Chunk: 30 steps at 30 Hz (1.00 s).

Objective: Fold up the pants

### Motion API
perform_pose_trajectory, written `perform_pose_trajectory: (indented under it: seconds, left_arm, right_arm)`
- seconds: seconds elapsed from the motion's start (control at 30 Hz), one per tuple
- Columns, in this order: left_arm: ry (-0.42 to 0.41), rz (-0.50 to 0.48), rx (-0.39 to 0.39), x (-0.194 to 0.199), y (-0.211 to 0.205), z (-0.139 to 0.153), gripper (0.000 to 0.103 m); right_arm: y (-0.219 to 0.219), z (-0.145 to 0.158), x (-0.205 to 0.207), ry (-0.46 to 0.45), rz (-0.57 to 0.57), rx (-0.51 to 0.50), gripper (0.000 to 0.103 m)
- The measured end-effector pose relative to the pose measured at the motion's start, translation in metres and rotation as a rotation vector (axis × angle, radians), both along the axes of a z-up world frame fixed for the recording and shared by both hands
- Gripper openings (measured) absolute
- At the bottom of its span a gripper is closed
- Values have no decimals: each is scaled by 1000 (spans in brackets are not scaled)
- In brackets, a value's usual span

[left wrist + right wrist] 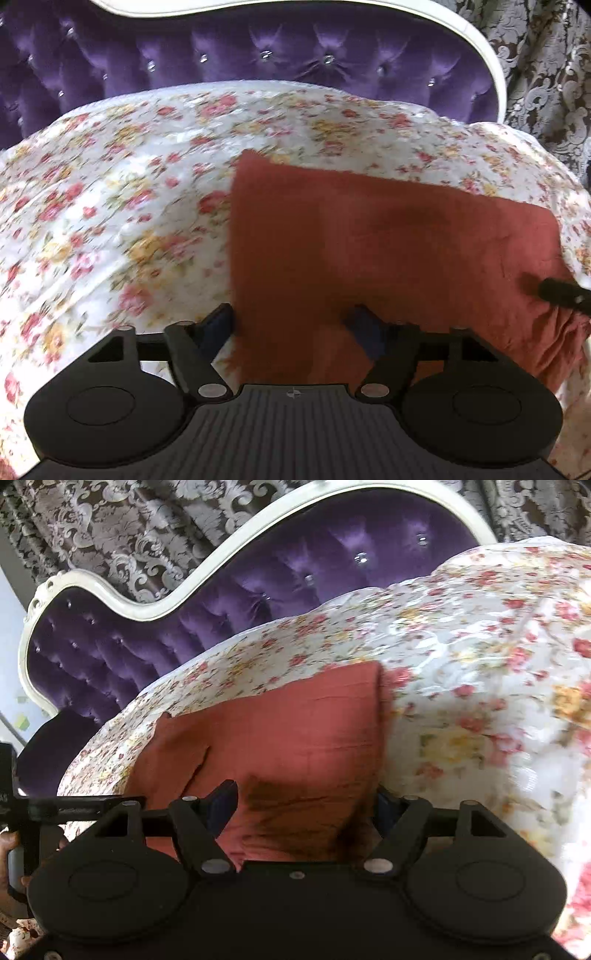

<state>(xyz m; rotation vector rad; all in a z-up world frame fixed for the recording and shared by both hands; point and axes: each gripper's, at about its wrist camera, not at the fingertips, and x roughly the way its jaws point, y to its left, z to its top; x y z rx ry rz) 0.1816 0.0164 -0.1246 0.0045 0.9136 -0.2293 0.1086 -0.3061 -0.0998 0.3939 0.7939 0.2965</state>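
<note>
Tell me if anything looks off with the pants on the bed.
Mostly tidy: the rust-red pants lie folded on the floral bedspread. One end is bunched, and a darker patch, possibly shadow, sits between the right gripper's open jaws.

No legible text, label or number anywhere.

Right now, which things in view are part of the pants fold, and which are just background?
Part of the job:
- pants, rust-red, lying on the bedspread
- left gripper, jaws open at the pants' near edge
- right gripper, jaws open over the pants

Just there:
- floral bedspread
- purple tufted headboard
- patterned curtain
</note>
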Motion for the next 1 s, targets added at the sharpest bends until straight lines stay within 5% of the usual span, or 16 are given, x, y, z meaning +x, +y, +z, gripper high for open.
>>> perform_pose_trajectory:
  seconds: [0.07, 0.2, 0.37, 0.5, 0.7, 0.77, 0.87, 1.0]
  left_arm:
    - [-25, -24, 4, -2, -9, 2, 37]
    - [-117, -21, 95, -15, -22, 7, 16]
    - [-151, 14, 39, -14, -3, 25, 15]
    - [-231, 21, 83, 1, 14, 45, 15]
    - [-97, 42, 80, 41, 41, 23, 23]
    - [-42, 84, 121, 45, 48, 2, 31]
    - [-70, 139, 98, 31, 63, 6, 41]
    - [-88, 219, 91, 5, 68, 26, 41]
  right_arm:
    - [3, 2, -2, 0, 5, -45, 50]
    - [8, 15, -11, -37, 4, -66, 34]
    - [33, 42, -7, -136, 41, -120, 29]
    - [55, 53, 16, -212, 63, -151, 29]
    - [66, 19, 64, -75, 42, -159, 30]
    - [64, -3, 70, 9, -4, -218, 47]
    - [49, -3, 61, 16, -57, -162, 50]
    - [56, 24, 34, -71, -109, -240, 51]
